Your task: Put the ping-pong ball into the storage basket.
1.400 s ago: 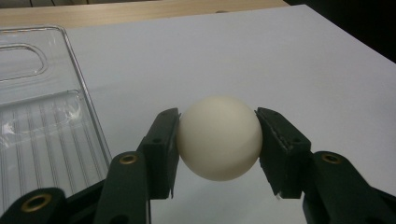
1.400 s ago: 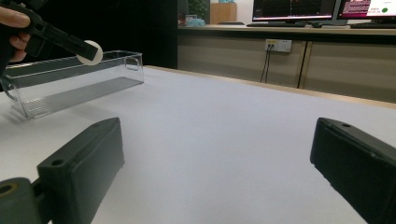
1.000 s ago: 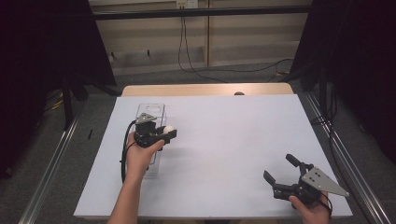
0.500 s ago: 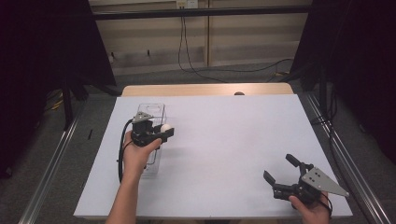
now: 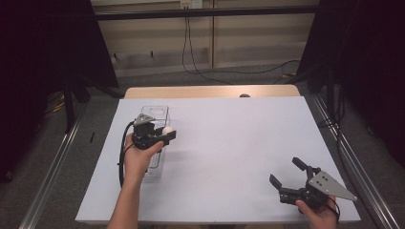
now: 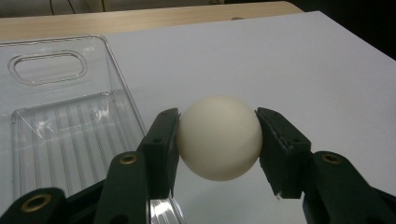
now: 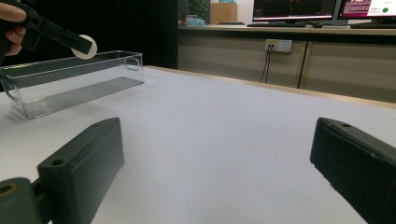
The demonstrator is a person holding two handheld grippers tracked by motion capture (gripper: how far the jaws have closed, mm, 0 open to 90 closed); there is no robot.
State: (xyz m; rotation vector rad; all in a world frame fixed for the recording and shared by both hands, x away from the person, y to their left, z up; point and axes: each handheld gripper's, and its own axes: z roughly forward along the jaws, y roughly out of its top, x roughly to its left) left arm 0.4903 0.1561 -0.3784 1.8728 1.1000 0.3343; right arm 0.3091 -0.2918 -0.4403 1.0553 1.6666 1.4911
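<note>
A white ball is pinched between the two black jaws of my left gripper, which is shut on it and held off the table. In the left gripper view the ball fills the gap of that gripper, just right of a clear plastic bin that looks empty. The bin lies lengthwise at the table's left. My right gripper rests near the front right corner, jaws wide apart with nothing between them. Its view shows the bin and the ball far off.
A white sheet covers the table, with a wooden strip along the far edge. Metal rails run beside both sides. Cables hang behind the table. A black cable trails from the left gripper.
</note>
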